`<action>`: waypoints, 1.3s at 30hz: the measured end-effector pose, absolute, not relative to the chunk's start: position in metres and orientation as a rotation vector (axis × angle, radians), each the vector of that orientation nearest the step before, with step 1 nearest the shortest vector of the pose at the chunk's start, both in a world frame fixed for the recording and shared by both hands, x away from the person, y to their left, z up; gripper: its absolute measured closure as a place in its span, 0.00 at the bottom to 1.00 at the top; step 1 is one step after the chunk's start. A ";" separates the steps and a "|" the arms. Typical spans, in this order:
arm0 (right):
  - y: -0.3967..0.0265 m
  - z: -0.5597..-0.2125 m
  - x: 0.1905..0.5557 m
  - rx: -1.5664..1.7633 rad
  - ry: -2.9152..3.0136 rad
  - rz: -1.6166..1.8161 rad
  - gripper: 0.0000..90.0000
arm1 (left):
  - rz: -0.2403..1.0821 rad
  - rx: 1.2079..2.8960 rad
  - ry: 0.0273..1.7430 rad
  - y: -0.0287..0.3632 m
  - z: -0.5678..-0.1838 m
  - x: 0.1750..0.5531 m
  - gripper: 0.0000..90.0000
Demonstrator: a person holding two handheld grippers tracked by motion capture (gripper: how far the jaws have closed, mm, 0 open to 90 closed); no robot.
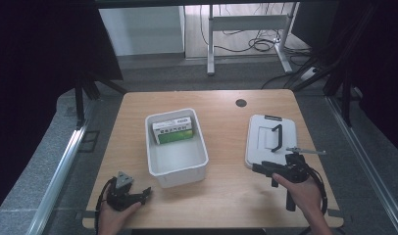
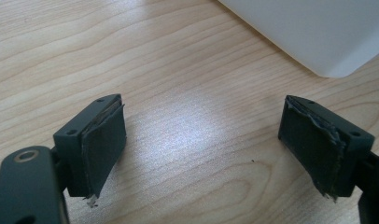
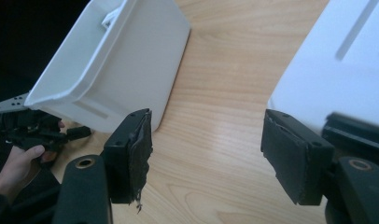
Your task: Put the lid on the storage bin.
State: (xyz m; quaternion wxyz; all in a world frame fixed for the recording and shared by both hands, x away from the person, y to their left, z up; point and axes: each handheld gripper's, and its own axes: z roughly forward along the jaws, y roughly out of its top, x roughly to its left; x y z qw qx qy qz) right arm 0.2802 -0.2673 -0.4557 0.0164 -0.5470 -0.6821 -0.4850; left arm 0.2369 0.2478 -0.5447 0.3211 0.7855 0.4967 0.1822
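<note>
A white bin (image 1: 182, 175) stands mid-table with a green-and-white box (image 1: 173, 131) lying at its far end. To its right a white lid (image 1: 265, 142) with a black handle (image 1: 276, 137) lies flat. My left gripper (image 1: 146, 194) rests near the table's front left, open, pointing toward the bin's near corner (image 2: 318, 32); bare wood shows between its jaws (image 2: 201, 121). My right gripper (image 1: 259, 169) hovers at the lid's near edge, open and holding nothing (image 3: 206, 126), with the bin (image 3: 117, 60) to one side and the lid (image 3: 337, 65) to the other.
The wooden table (image 1: 226, 196) has a dark round hole (image 1: 241, 103) near its far edge. Beyond it are a desk frame and cables (image 1: 256, 44) on the floor. In the right gripper view, the other hand (image 3: 19, 161) holds its gripper at the left edge.
</note>
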 end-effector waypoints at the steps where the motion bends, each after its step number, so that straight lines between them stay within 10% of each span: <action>1: -0.269 -0.453 0.281 -1.709 -2.119 -1.511 0.38 | 0.479 2.063 1.305 0.248 -0.545 0.237 0.17; 39: -0.305 -0.417 0.332 -1.905 -2.097 -1.462 0.41 | 0.478 2.064 1.304 0.248 -0.545 0.237 0.16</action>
